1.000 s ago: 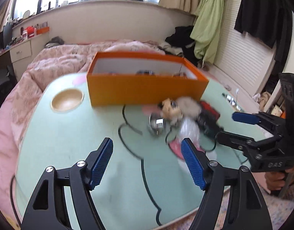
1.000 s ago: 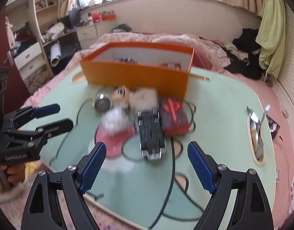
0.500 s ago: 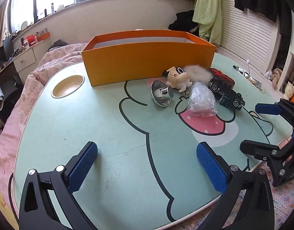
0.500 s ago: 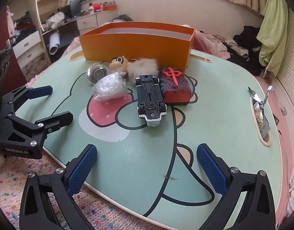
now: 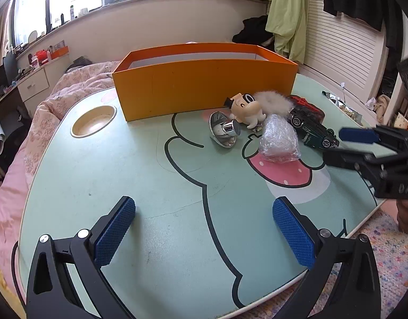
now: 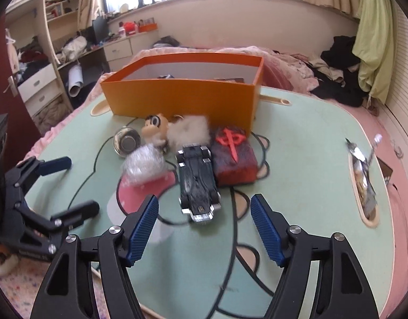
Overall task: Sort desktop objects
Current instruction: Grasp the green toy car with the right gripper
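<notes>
An orange box (image 5: pixel 204 90) (image 6: pixel 182 98) stands at the back of a green cartoon table (image 5: pixel 124 175). In front of it lie a silver cup (image 5: pixel 223 133) (image 6: pixel 126 142), a small doll (image 5: pixel 245 107) (image 6: pixel 154 127), a white fur ball (image 5: pixel 273 102) (image 6: pixel 188 131), a clear plastic wad (image 5: pixel 279 139) (image 6: pixel 144 164), a dark toy car (image 5: pixel 311 130) (image 6: pixel 197 183) and a red pouch (image 6: pixel 233 156). My left gripper (image 5: pixel 204 228) is open and empty over the table's near side. My right gripper (image 6: pixel 204 228) is open and empty, just short of the car.
A round cup recess (image 5: pixel 93 125) lies in the table's left corner. A slot with foil wrappers (image 6: pixel 363 180) lies at the right edge. A pink bed (image 5: pixel 25 143) is behind and to the left; a speckled rug (image 5: pixel 384 255) lies below the table's edge.
Both grippers dropped lower toward the table, then the right one moved forward up to the toy car. The left gripper's fingers opened wider. The objects have not moved.
</notes>
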